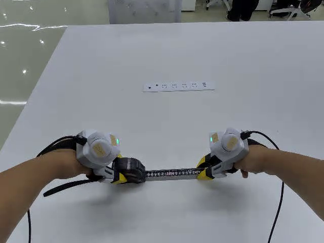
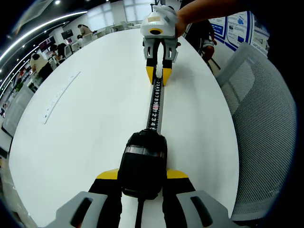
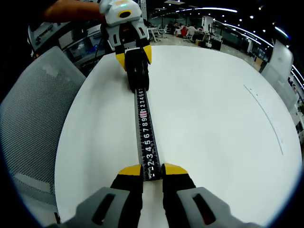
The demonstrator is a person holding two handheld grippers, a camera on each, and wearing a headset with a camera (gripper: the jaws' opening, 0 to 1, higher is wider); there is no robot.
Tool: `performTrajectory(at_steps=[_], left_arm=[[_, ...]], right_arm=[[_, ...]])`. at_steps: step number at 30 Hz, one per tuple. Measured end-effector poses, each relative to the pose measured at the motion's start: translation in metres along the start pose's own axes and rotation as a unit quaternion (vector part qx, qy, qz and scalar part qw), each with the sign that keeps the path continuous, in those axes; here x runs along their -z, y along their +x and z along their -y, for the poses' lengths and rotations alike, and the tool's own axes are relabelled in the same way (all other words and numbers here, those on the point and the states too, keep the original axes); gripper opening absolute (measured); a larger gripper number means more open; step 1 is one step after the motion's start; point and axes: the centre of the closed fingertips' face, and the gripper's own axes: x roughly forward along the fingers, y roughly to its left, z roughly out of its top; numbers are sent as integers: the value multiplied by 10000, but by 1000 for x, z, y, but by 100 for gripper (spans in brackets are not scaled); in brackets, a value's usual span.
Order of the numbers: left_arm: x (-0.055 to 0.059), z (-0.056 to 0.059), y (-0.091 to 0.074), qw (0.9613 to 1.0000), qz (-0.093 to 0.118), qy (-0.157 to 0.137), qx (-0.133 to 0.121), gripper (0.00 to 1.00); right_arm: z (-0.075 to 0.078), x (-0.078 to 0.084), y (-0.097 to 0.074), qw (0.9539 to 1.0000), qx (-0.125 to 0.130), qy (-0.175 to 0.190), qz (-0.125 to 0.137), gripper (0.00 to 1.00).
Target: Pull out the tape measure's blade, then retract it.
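On white table (image 1: 202, 55), left tongs (image 2: 142, 175) clamp the tape-measure case (image 2: 142, 161), right tongs (image 3: 152, 170) pinch the blade (image 3: 145, 128) tip — if pinch slips, blade prob. whips back.

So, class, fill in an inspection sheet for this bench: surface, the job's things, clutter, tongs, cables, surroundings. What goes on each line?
Surface: white table, no marks seen.
Job's things: black case; blade partly pulled out, numbers up, stretched between the two tongs.
Clutter: power strip farther back, apart from the work.
Tongs: left tongs shut on the case; right tongs shut on the blade's end.
Cables: a black cable runs back from each gripper toward the person.
Surroundings: mesh chair, glossy floor, people at distant desks.
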Motion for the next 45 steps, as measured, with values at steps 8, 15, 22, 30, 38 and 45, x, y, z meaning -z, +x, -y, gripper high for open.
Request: performTrajectory(at_steps=[8,15,22,30,38,45], left_arm=[[0,-1,0,10000,-5,-5,-11,29],[0,-2,1,10000,-13,-9,-9,29],[0,-2,1,10000,-4,-28,-6,29],[0,-2,1,10000,-13,-33,-5,29],[-1,-1,0,10000,-24,-27,-11,29],[0,-1,0,10000,-30,-32,-3,29]], right_arm=[[2,5,-3,10000,29,5,-22,13],[3,9,-8,10000,47,27,-17,13],[4,15,-12,9999,34,105,-1,13],[5,21,-16,9999,60,117,-27,13],[5,26,-20,9999,79,123,-40,13],[5,30,-23,9998,99,145,-40,13]])
